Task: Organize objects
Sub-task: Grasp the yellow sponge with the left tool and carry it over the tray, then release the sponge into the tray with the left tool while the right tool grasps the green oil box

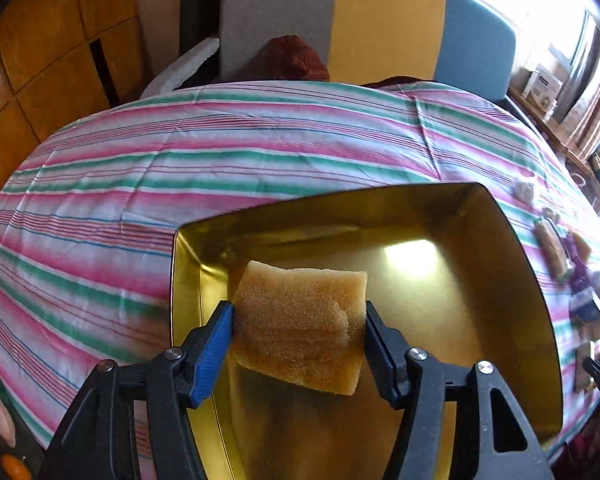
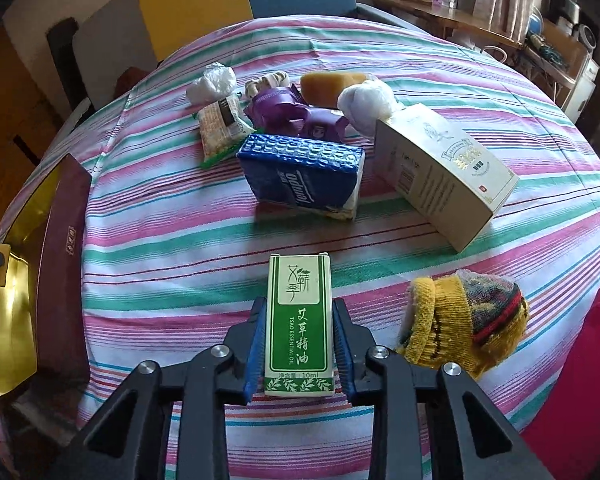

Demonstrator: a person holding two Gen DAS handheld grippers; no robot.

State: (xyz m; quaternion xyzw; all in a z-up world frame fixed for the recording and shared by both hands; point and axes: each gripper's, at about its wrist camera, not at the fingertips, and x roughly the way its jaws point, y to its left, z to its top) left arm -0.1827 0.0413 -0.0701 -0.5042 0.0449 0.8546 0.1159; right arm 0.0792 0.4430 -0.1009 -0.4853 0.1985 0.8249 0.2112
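Note:
In the left wrist view my left gripper (image 1: 298, 310) is shut on a yellow-brown sponge (image 1: 300, 336), its blue pads pressing on both sides. The sponge hangs tilted over the open gold-lined box (image 1: 512, 272), above its floor. In the right wrist view my right gripper (image 2: 299, 306) is shut on a small green and white essential oil carton (image 2: 300, 280), which lies flat on the striped tablecloth (image 2: 160, 240). The gold-lined box (image 2: 16, 300), maroon on the outside, stands at the far left of that view.
Beyond the oil carton lie a blue tissue pack (image 2: 304, 172), a cream carton (image 2: 444, 168), a purple packet (image 2: 296, 116), a snack packet (image 2: 220, 128), two white bags (image 2: 212, 82), another sponge (image 2: 328, 84) and a knitted yellow sock (image 2: 464, 324). Chairs (image 1: 384, 20) stand behind the table.

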